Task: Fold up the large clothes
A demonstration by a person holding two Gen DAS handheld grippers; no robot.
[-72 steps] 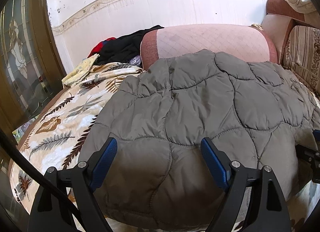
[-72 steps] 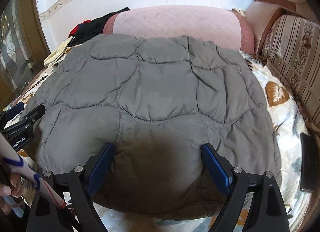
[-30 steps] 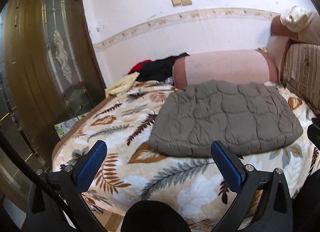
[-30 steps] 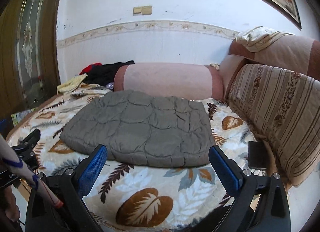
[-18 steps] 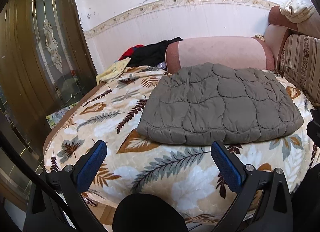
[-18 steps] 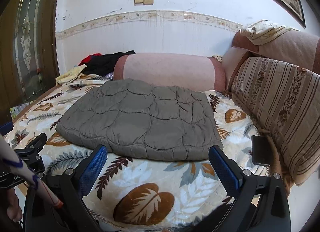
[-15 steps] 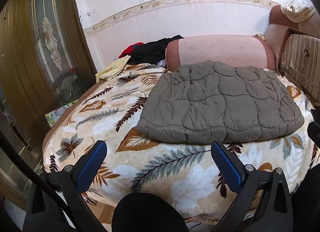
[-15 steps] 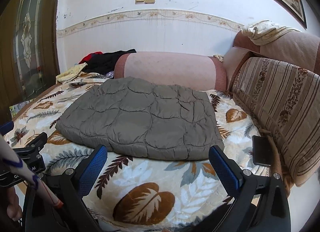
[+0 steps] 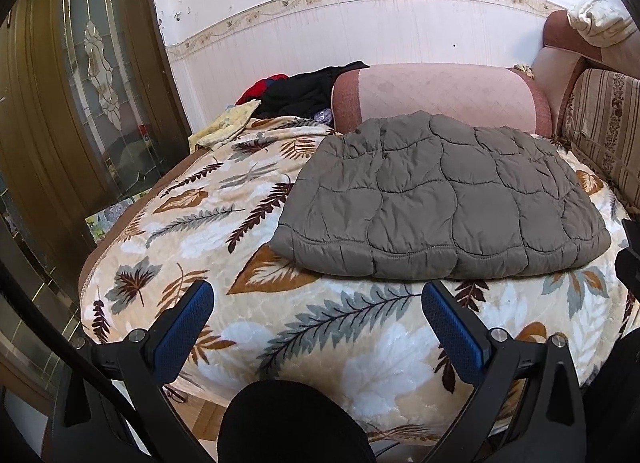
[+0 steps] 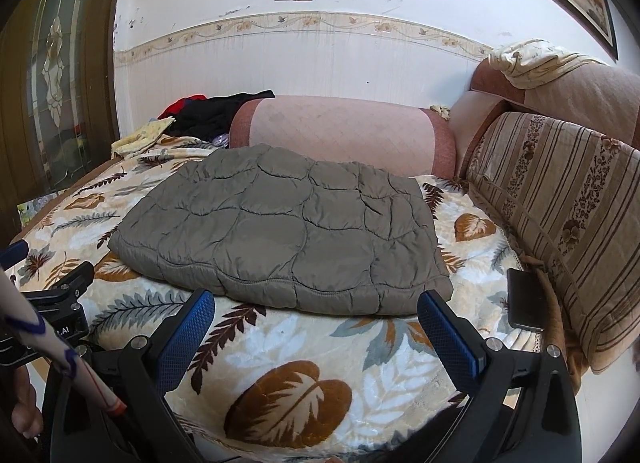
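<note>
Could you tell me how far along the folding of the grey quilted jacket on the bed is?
Looks done: the grey quilted jacket lies as a compact folded rectangle on the leaf-print blanket. In hand: nothing; the left gripper and right gripper are open, short of it. Possibly left: the dark clothes heaped by the bolster.

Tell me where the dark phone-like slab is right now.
In the right wrist view, the dark slab lies at the right edge of the leaf-print blanket, against the striped cushion, right of the folded grey jacket.
</note>
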